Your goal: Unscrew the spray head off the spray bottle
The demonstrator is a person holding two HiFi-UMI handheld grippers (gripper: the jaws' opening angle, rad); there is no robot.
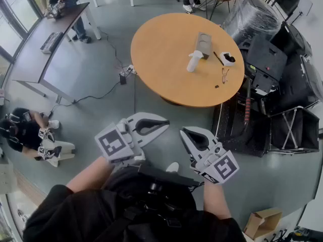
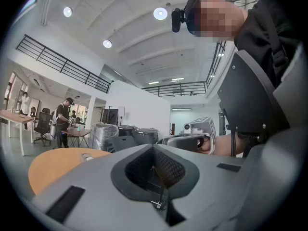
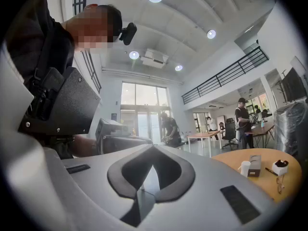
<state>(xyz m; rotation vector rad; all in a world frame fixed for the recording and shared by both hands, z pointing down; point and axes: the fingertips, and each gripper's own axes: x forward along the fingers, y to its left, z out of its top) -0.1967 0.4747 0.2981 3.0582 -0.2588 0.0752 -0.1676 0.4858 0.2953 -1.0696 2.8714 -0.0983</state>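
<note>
The white spray bottle (image 1: 194, 60) stands upright, spray head on, near the middle of a round wooden table (image 1: 166, 59) a few steps ahead of me. In the right gripper view the bottle (image 3: 245, 168) is small at the far right, beside a grey box (image 3: 254, 166). My left gripper (image 1: 165, 122) and right gripper (image 1: 183, 132) are held level close to my body over the floor, far short of the table. Both are shut with nothing between their jaws, as the left gripper (image 2: 154, 146) and right gripper (image 3: 153, 148) also show in their own views.
On the table lie a grey box (image 1: 204, 45), a pen (image 1: 218, 58), a small white object (image 1: 228, 58) and glasses (image 1: 224, 74). Black cases (image 1: 272, 84) crowd its right side. A cable and power strip (image 1: 123, 77) lie on the floor at its left; a grey desk (image 1: 55, 49) stands further left.
</note>
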